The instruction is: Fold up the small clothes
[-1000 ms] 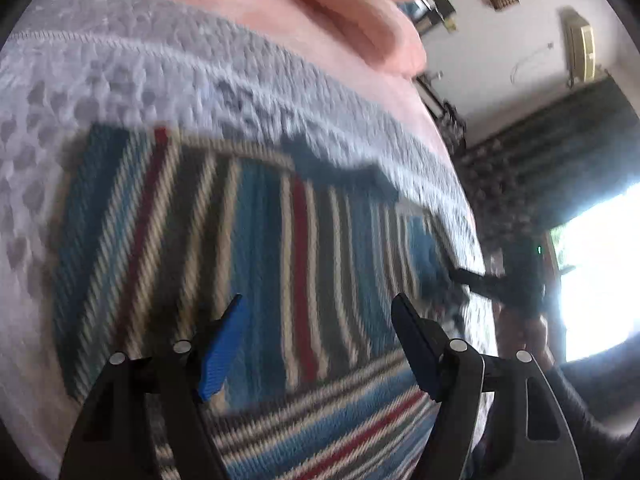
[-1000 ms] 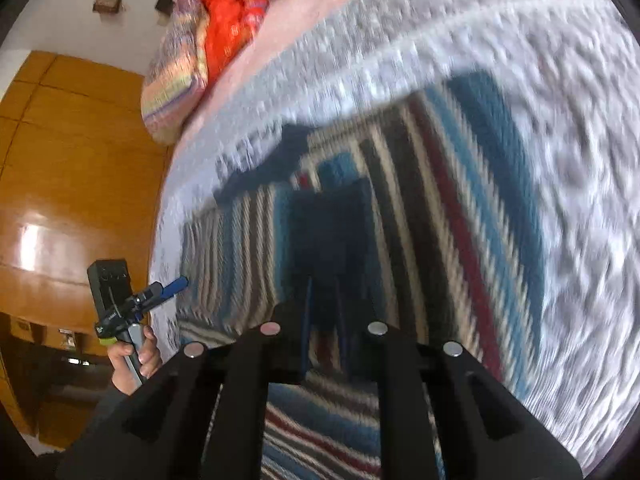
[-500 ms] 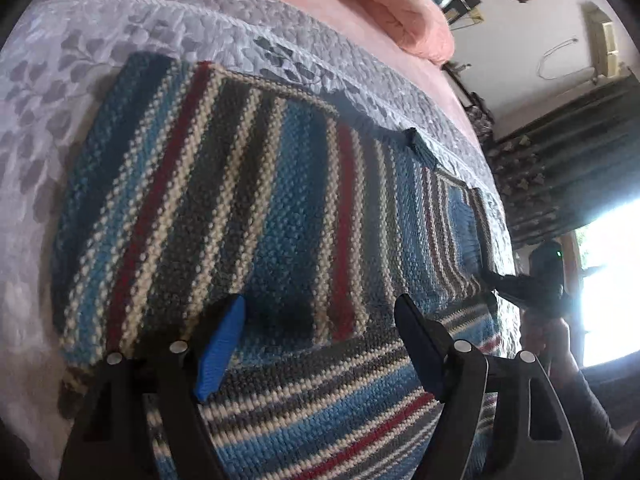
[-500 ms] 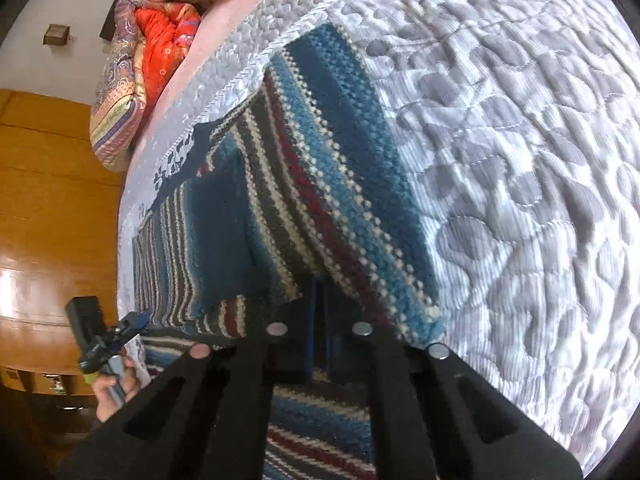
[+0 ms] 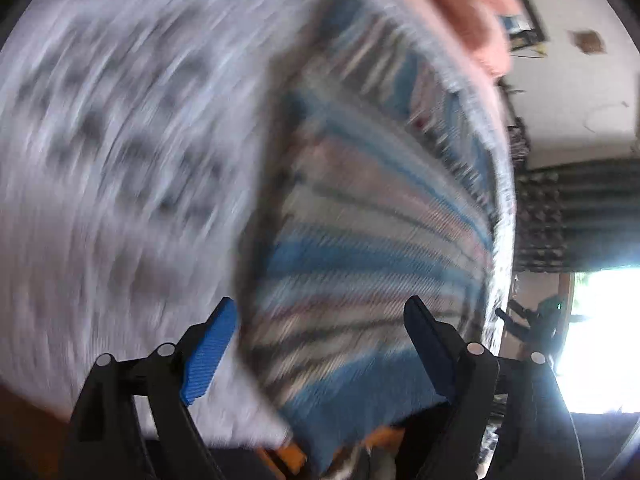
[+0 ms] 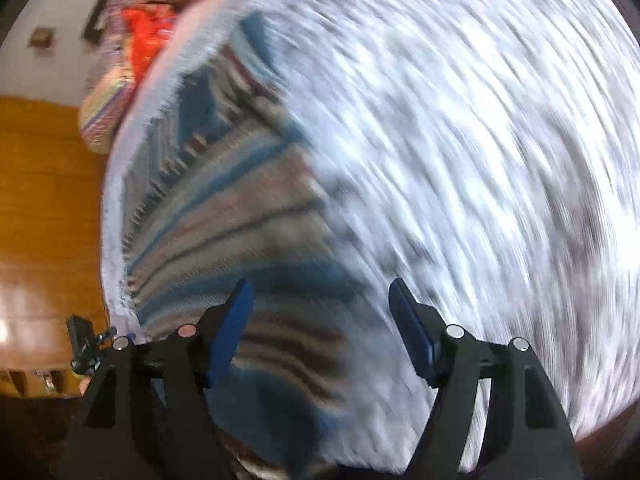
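Striped sweater [image 5: 360,240] lies flat on my grey quilted bedspread [image 5: 120,160], one edge near the bed's side; my left gripper [image 5: 320,344] hangs over it, jaws wide apart, empty; my right gripper [image 6: 320,320] likewise spread, holding nothing; both views blurred.

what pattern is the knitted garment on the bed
Stripes of blue, cream, dark grey and red on the knitted garment; clearest in the left wrist view.

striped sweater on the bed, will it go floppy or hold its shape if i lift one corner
The striped sweater is knit and lies flat on the quilt, so it will probably droop. It looks thick, so likely a bit heavy, and its coarse knit should resist slipping.
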Demonstrator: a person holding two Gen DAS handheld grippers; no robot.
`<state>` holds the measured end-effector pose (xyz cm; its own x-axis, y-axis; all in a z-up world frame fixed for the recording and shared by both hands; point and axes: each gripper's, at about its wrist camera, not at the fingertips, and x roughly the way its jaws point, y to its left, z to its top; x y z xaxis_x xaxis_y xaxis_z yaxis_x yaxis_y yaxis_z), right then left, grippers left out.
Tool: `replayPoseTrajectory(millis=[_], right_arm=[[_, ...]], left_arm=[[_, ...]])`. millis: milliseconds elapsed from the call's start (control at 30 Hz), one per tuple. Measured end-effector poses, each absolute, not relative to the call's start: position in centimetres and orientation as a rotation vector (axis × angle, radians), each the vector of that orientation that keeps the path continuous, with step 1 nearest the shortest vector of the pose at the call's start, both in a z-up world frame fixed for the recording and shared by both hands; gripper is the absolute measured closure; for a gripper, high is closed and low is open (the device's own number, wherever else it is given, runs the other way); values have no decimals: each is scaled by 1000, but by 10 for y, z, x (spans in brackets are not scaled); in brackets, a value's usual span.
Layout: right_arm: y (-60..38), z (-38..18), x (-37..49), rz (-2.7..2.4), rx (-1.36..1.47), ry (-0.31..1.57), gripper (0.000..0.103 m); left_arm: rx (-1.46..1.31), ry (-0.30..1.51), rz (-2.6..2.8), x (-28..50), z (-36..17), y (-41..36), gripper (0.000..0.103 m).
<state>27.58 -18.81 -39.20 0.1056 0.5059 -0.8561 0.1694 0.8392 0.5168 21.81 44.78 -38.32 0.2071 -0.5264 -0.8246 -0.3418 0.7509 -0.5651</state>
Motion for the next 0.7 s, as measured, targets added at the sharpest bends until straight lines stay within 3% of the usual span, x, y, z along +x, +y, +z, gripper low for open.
replayPoseTrajectory(millis=[167,567,667,700], right_arm=[[-177,-411,226,285,669,1520,32],[-104,-381,178,434,670,1527,34],[-111,-382,168,413,688,1534,43],[-114,-384,165,405,702,1538,45]], left_arm=[[-808,1434,-135,180,-400,436,17],[-942,1442,-260,139,-407,376,15],[-968,1407,-255,128,-411,375,18],[-985,1395,-252,127,-411,376,29]])
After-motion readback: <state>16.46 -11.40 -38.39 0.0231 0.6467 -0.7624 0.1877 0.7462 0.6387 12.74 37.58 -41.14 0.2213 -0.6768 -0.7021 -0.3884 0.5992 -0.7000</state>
